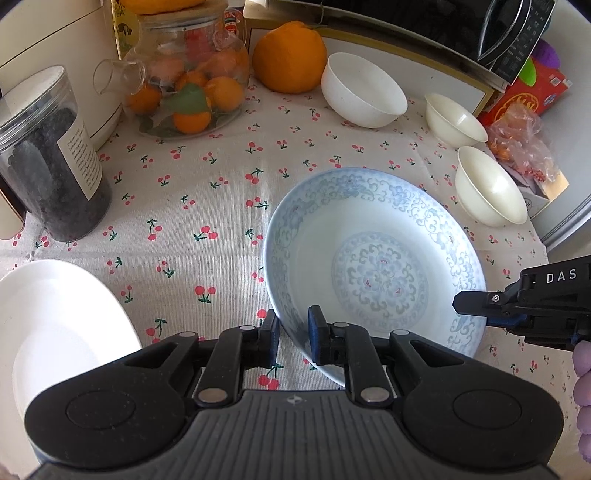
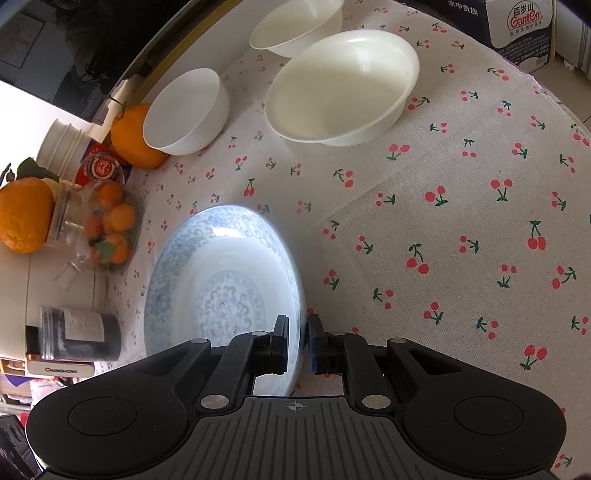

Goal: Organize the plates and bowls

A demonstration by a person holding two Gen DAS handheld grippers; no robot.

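The blue-patterned plate [image 1: 373, 266] sits on the cherry-print cloth [image 1: 192, 206] that covers the tabletop, roughly in the middle of the scene; both grippers have it by the rim, on opposite sides. The left gripper [image 1: 293, 334] is nearly closed, its fingers [image 1: 317, 332] straddling the plate's near edge, one inside the rim and one outside; the right gripper [image 2: 297, 341] is likewise almost shut on the far side of the rim, and it appears in the left wrist view as a black arm reaching in from the right edge. Whether the plate is lifted clear of the cloth or resting on it is hard to judge from these views. Three white bowls stand apart beyond the plate: a large bowl [image 2: 341, 86], a deeper bowl [image 2: 186, 112] beside an orange [image 2: 135, 136], and a third bowl [image 2: 295, 24] farther back; a plain white plate [image 1: 55, 328] lies to the left, near a dark-filled jar [image 1: 48, 158].
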